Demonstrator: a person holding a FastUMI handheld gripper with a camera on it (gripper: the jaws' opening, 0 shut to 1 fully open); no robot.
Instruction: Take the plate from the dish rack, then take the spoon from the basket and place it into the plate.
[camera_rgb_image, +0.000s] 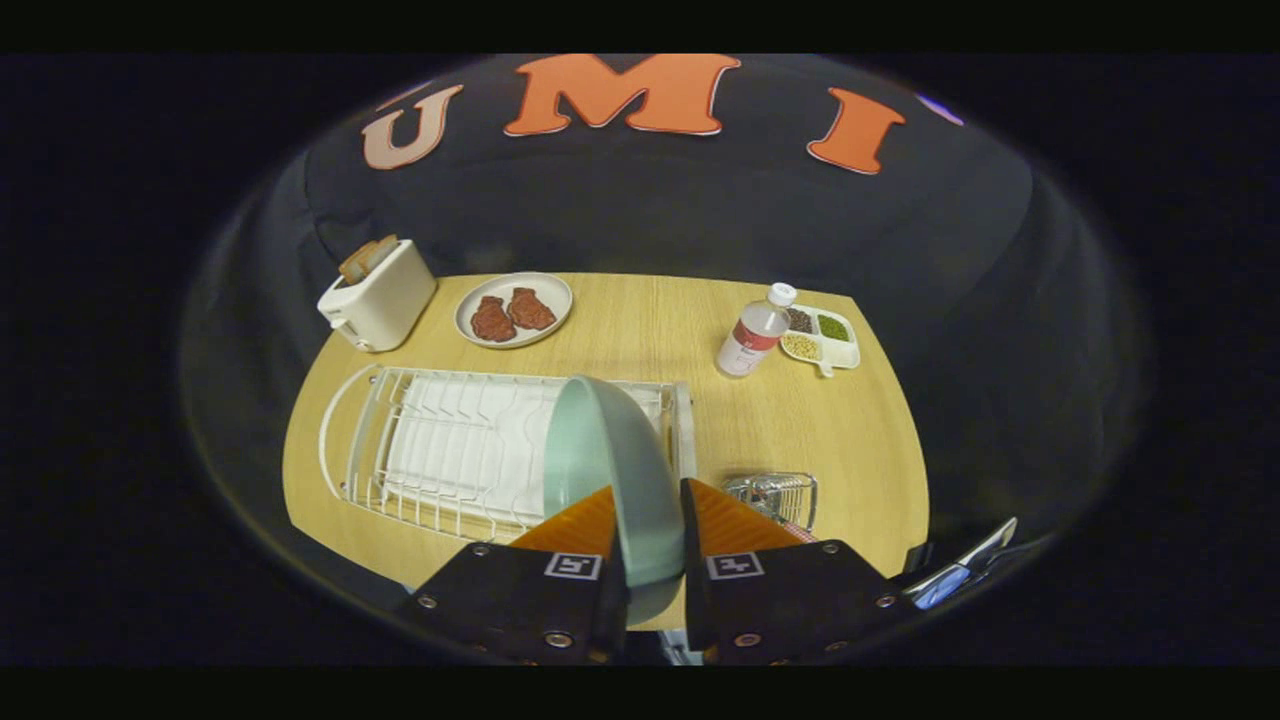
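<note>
A pale green plate (612, 455) stands on edge between my two fingers, and my gripper (648, 510) is shut on its rim. The plate hangs over the right end of the white wire dish rack (440, 450), which lies on the wooden table (640, 320). A small wire basket (775, 497) sits just right of the rack, partly hidden behind my right finger (735, 520). A bit of red shows at the basket's near edge. I cannot make out the spoon inside it.
At the far left of the table stands a white toaster (378, 295) with bread in it. Beside it is a plate with two brown pieces of food (513, 310). A bottle (754, 335) and a divided tray of beans (820, 338) sit far right.
</note>
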